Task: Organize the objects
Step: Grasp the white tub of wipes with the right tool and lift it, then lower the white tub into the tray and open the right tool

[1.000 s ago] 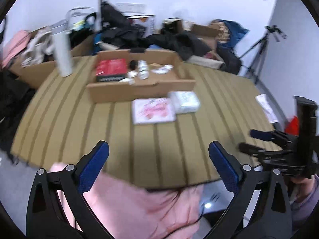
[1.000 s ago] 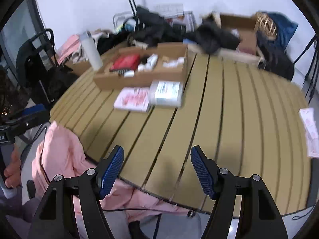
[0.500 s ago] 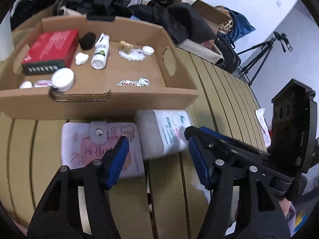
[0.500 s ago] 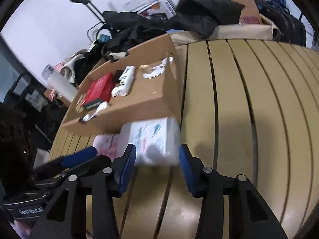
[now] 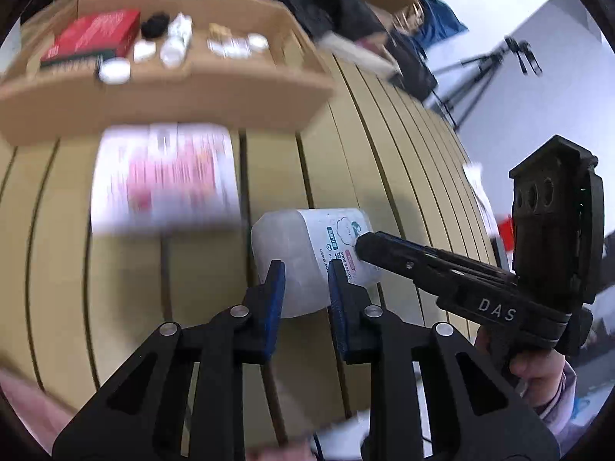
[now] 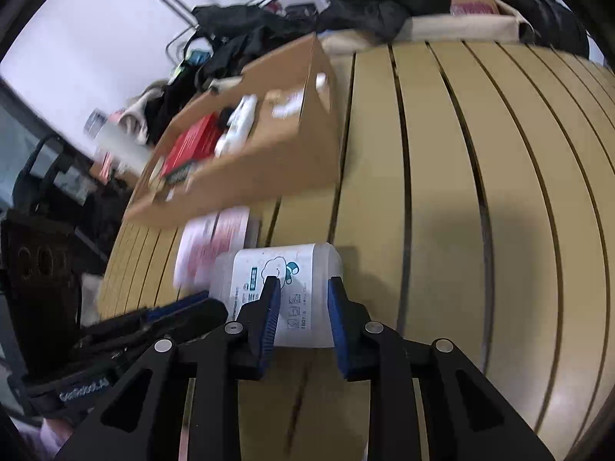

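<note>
Cotton-pad pack (image 5: 307,253) gripped by both — left gripper (image 5: 305,288) jaws narrowed on its near end, right gripper (image 6: 301,303) clamped at 3 o'clock side.

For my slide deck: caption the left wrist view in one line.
Both grippers, left gripper and right gripper, pinch a white tissue pack on the slatted table.
</note>
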A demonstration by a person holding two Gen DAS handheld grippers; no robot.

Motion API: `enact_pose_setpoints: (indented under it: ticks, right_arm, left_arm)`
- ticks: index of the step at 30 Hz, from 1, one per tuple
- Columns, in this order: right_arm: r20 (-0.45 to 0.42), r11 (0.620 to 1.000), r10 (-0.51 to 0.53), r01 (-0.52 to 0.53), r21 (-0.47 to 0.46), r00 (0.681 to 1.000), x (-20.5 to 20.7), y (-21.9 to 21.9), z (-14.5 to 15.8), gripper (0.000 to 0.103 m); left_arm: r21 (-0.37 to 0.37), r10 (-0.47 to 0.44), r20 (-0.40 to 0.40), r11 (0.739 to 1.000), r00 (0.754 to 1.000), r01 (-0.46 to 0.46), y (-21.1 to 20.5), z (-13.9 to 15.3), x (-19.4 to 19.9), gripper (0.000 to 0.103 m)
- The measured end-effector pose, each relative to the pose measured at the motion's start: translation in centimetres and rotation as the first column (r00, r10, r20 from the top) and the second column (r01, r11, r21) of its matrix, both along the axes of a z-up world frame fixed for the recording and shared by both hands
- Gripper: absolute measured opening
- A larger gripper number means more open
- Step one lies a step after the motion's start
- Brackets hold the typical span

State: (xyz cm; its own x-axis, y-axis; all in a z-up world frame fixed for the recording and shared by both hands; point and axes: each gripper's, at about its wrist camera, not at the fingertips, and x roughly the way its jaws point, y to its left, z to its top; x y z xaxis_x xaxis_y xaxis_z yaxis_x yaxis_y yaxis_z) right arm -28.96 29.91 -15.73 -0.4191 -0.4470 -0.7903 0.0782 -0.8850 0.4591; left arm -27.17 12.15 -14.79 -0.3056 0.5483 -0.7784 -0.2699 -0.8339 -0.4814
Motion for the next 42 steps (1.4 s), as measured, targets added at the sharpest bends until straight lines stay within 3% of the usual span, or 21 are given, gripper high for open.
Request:
enact_pose_setpoints:
  ticks: [4, 7, 9, 12, 14, 16, 22, 26, 28, 32, 36, 39, 42]
  right_arm:
    - [0.017, 1.0, -0.02, 0.02, -0.018, 1.0, 4.1, 0.6, 0.0, 0.026]
    - [0.019, 0.999, -0.022, 0.023, -0.049, 1.0, 4.7, 0.9, -0.3, 0.027]
    - [0.018, 0.998, -0.015, 0.016, -0.055, 1.0, 4.6, 0.8, -0.3, 0.027]
    - [0.024, 0.999, -0.021, 0.022, -0.037, 0.999, 4.9, 0.6, -0.1, 0.026]
    - [-0.01, 1.0, -0.016, 0.016, 0.021, 1.0, 5.4, 0.0, 1.3, 0.026]
    - [-0.046, 1.0, -0.008, 0.008, 0.017, 0.999, 5.4, -0.2, 2.8, 0.026]
    - [-0.163, 0.999, 0.043, -0.042, 0.011, 0.986, -1.8, -1.6, 9.4, 0.026]
    - [-0.189, 0.996, 0.086, -0.08, 0.036, 0.978, -9.4, -3.5, 11.8, 0.026]
    - [-0.145, 0.996, 0.085, -0.081, 0.035, 0.986, -13.1, -4.4, 11.0, 0.026]
    - [-0.06, 0.994, 0.067, -0.062, 0.089, 0.996, -18.8, -5.7, 8.6, 0.026]
    - [-0.014, 0.98, 0.033, -0.03, 0.198, 0.999, -22.3, -6.3, 5.6, 0.026]
    - [0.029, 0.972, -0.01, 0.002, 0.236, 1.0, -24.2, -6.1, 3.1, 0.026]
    - [0.006, 0.962, -0.01, 0.008, 0.274, 1.0, -24.8, -6.2, 2.5, 0.028]
  left_arm:
    - [0.019, -0.027, 0.012, 0.999, 1.0, 0.027, -0.2, -0.3, 3.2, 0.019]
    - [0.008, -0.038, 0.019, 0.999, 0.999, 0.038, 0.0, -0.6, 3.5, 0.032]
    - [0.002, -0.033, 0.016, 0.999, 0.999, 0.033, 0.3, -0.6, 3.4, 0.034]
    - [-0.033, -0.02, 0.001, 0.999, 1.0, 0.021, 0.6, 0.2, 3.8, 0.026]
    - [-0.02, -0.007, -0.029, 1.0, 1.0, 0.006, 0.2, 1.4, 4.0, 0.026]
    - [0.019, 0.013, -0.058, 1.0, 0.998, -0.012, -0.7, 3.3, 3.4, 0.026]
    - [0.099, 0.063, -0.046, 0.993, 0.997, -0.058, -3.7, 9.1, -5.3, 0.026]
    - [0.046, 0.11, -0.04, 0.993, 0.993, -0.109, -4.4, 10.6, -12.9, 0.025]
    - [0.036, 0.144, 0.031, 0.989, 0.989, -0.145, -4.9, 9.6, -16.5, 0.025]
    - [-0.009, 0.126, 0.102, 0.992, 0.987, -0.126, -4.5, 6.4, -21.4, 0.025]
    - [-0.055, 0.121, 0.138, 0.992, 0.983, -0.115, -3.3, 2.4, -25.4, 0.02]
    - [-0.047, 0.107, 0.203, 0.994, 0.973, -0.099, -3.1, -0.3, -27.6, 0.021]
    - [-0.002, 0.118, 0.147, 0.993, 0.982, -0.119, -3.7, 0.3, -27.5, 0.021]
